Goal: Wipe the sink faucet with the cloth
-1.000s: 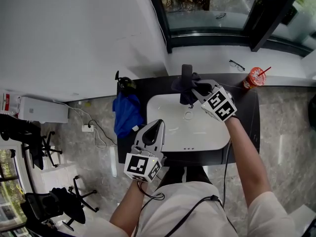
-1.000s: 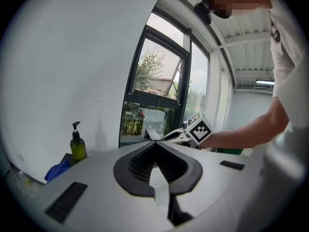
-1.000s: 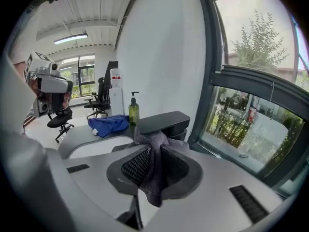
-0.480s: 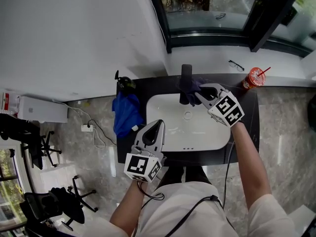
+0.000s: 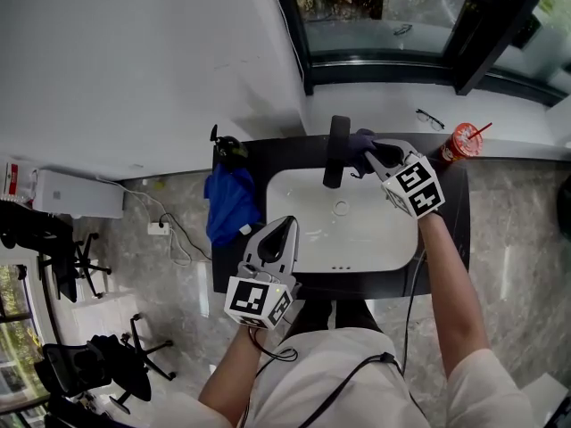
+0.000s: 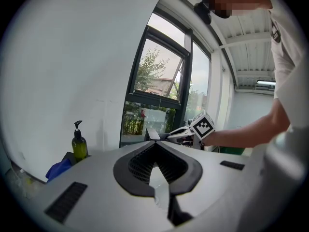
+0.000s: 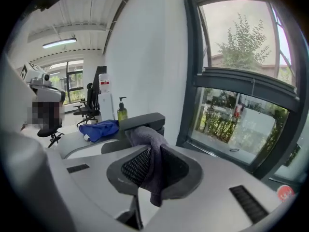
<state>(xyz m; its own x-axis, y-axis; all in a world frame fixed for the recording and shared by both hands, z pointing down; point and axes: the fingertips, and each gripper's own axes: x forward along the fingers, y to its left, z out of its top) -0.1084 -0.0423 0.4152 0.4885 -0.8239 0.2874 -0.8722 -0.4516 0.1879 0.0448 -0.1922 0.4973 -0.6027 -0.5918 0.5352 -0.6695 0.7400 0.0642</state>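
The black faucet (image 5: pixel 336 152) stands at the back of the white sink (image 5: pixel 299 194). My right gripper (image 5: pixel 368 153) is just to the right of the faucet, shut on a dark grey cloth (image 5: pixel 359 141). In the right gripper view the cloth (image 7: pixel 150 146) bunches out between the jaws of the right gripper (image 7: pixel 153 149) and lies against the faucet's (image 7: pixel 143 122) side. My left gripper (image 5: pixel 286 225) hovers over the sink's front edge with its jaws together and nothing in them. The left gripper (image 6: pixel 156 142) points level toward the faucet.
A blue cloth (image 5: pixel 228 205) and a green soap bottle (image 5: pixel 227 150) sit on the dark counter (image 5: pixel 446 194) left of the sink. A red cup with a straw (image 5: pixel 461 139) stands at the counter's back right. Glasses (image 5: pixel 431 117) lie on the windowsill.
My right gripper has carried the cloth off the faucet's spout, back and to the right, so the spout now shows bare. The left gripper has stayed put.
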